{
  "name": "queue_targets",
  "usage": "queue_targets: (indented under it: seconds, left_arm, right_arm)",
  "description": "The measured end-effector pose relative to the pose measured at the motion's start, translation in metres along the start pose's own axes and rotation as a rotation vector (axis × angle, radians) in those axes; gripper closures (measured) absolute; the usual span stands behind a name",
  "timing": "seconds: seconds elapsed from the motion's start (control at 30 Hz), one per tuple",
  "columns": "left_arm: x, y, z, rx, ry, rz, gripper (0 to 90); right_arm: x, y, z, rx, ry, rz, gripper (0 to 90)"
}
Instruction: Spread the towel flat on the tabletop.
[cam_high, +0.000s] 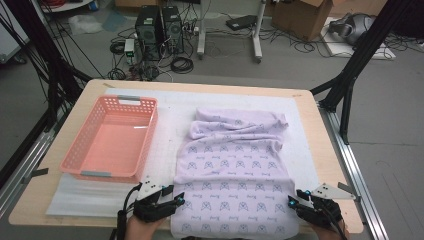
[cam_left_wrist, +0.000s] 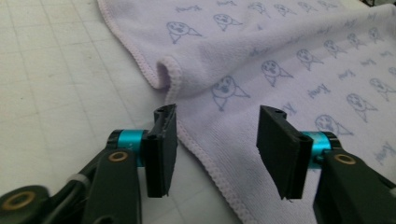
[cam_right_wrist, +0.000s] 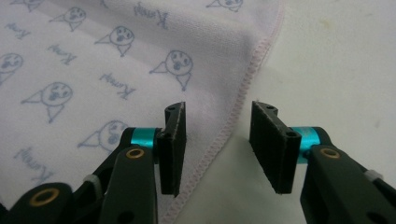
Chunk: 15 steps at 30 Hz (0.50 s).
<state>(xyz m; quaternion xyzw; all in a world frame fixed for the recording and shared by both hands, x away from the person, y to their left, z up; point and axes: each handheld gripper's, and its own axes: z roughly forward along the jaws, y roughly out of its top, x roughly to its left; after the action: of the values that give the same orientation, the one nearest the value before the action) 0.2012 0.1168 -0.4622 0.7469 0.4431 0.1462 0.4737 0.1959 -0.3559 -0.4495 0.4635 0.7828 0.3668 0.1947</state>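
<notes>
Two towel (cam_high: 235, 175) hems, fingers (cam_left_wrist: 161, 149) apparently clear

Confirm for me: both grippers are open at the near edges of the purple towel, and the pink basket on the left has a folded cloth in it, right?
Not quite. The pink basket is empty, as the high view shows. The rest holds: the left gripper and the right gripper are both open at the near edges of the purple towel.

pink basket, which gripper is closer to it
Left. The left gripper sits just below the pink basket, at the towel's left edge; the right gripper is across the towel at its right edge.
</notes>
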Motion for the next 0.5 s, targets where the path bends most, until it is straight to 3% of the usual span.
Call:
queue_targets:
  seconds: [0.03,0.07,0.1,0.13,0.27,0.5]
  left_arm:
    - [-0.004,-0.002,0.000,-0.009,0.040,0.034,62.4]
    - [-0.006,-0.003,0.000,-0.011,0.067,0.045,71.8]
    - [-0.005,-0.002,-0.002,0.003,0.049,0.010,82.1]
    - [-0.006,-0.003,-0.003,0.007,0.051,-0.007,85.3]
    - [-0.013,-0.009,-0.015,0.023,0.038,-0.010,86.1]
    - [-0.023,-0.020,-0.036,0.029,0.009,-0.031,86.1]
  right_arm:
    - [0.001,0.000,0.000,0.002,-0.001,-0.001,64.7]
    - [0.000,0.000,-0.001,0.003,0.009,0.006,80.0]
    - [0.000,-0.001,-0.003,0.005,0.026,0.009,84.9]
    - [0.001,-0.002,-0.003,0.001,0.026,0.016,86.3]
    - [0.003,-0.008,-0.013,0.009,0.043,0.032,87.1]
    - [0.008,-0.021,-0.036,0.000,0.084,0.009,87.2]
